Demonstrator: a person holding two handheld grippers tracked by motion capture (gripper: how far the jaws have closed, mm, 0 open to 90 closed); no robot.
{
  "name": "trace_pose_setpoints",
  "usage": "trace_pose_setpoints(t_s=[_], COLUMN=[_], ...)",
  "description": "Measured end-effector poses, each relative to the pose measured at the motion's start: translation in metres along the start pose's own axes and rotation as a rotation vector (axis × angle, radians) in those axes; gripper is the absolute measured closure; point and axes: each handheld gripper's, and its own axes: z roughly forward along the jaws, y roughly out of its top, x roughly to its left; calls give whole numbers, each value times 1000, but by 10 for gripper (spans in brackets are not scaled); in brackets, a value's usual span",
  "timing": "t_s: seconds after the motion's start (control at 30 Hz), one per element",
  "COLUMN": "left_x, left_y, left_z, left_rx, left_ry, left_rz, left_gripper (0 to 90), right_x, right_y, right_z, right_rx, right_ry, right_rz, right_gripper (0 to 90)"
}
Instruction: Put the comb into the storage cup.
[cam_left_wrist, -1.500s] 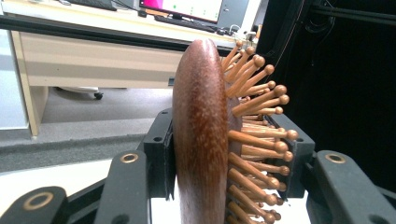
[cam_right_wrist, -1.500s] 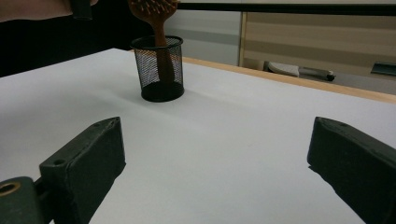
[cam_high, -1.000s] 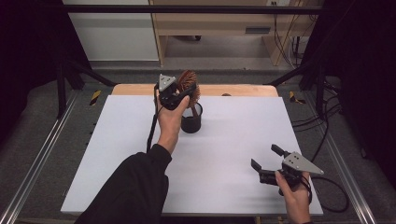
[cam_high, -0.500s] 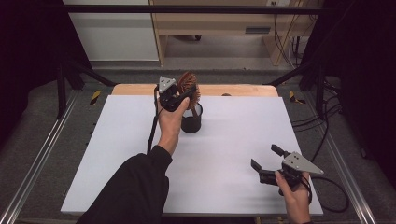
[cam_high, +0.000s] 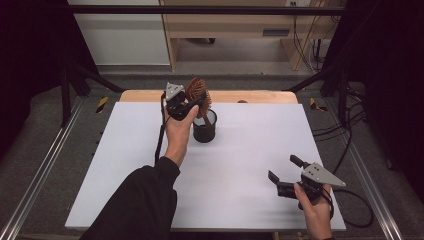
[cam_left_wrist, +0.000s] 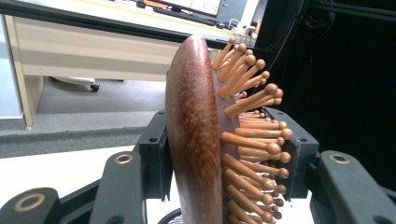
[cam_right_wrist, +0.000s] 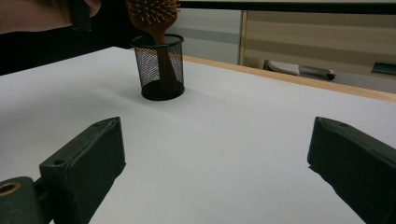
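One risk: the left gripper's (cam_high: 199, 101) jaws, just easing open but clamped on the hairbrush (cam_left_wrist: 194, 116) between them, topple the cup (cam_high: 204, 131) below; the right gripper's (cam_high: 283, 167) jaws gape empty.

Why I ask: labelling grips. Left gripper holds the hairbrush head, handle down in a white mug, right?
No: it is a black mesh cup, not a white mug, per the right gripper view. The left gripper, jaws just easing open, has the hairbrush head between them.
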Motion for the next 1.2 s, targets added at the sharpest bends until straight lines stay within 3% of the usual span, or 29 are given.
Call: trace_pose_setpoints(t_s=[1.2], left_x=[24], left_y=[-6], left_z=[-7], left_rx=[10], left_ry=[21], left_rz=[-41], left_gripper=[441], right_x=[1], right_y=[0], right_z=[2], right_rx=[5], right_ry=[5], right_rz=[-6], right_gripper=[41])
